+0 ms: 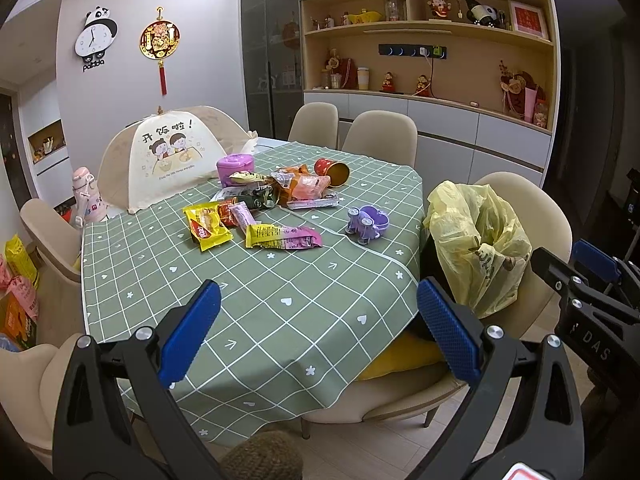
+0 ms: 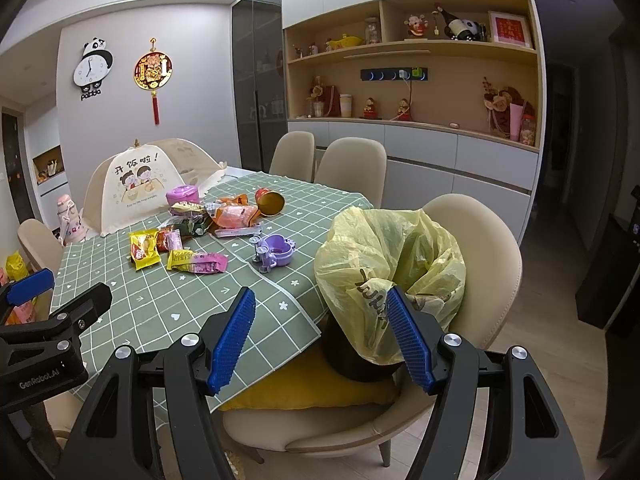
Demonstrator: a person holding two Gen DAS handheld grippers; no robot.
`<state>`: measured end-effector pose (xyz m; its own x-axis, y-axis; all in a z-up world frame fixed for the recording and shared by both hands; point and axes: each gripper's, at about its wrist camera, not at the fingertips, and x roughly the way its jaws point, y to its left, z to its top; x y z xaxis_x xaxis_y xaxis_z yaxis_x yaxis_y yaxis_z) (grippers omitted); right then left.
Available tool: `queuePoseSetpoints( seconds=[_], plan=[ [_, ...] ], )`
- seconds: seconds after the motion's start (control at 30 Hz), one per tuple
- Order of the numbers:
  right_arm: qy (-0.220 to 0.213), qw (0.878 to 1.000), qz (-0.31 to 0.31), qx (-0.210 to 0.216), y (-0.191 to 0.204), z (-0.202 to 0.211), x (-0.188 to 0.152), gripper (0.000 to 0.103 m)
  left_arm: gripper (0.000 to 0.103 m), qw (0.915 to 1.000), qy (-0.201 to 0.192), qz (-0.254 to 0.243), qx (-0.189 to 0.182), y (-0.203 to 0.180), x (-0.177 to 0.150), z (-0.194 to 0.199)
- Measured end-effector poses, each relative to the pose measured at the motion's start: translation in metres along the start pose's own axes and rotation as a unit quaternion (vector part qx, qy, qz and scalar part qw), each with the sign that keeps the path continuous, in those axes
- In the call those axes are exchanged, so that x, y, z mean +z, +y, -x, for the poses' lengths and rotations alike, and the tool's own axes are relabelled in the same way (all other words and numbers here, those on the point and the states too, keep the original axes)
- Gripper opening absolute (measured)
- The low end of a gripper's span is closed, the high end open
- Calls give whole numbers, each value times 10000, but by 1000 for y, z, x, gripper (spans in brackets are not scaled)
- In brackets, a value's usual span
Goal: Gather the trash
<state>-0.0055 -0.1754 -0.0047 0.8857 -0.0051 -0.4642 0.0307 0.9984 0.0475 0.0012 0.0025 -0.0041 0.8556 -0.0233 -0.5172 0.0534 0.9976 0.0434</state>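
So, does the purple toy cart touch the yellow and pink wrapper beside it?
Apart. In the left wrist view a strip of green tablecloth shows plainly between the purple toy cart and the yellow and pink wrapper; the right wrist view shows the same gap.

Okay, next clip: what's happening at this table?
A person holds two grippers above the near edge of a dining table with a green checked tablecloth. The left gripper and right gripper are both open and empty. Snack wrappers lie in a heap mid-table, untouched, beside a tipped red can and a purple toy. A bin lined with a yellow bag sits on the chair to the right. No trash appears to be picked up yet.
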Motion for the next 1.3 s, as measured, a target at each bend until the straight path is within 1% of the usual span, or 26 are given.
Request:
queuePoseSetpoints(
  seconds=[0.53,1.3],
  plan=[
    [18,10000,-27,-45,2,0,1,65,94,10000,-3,25,-50,9,0,3],
    [57,9999,-51,-67,0,-2,-2,65,94,10000,9,47,-42,8,2,1]
  ],
)
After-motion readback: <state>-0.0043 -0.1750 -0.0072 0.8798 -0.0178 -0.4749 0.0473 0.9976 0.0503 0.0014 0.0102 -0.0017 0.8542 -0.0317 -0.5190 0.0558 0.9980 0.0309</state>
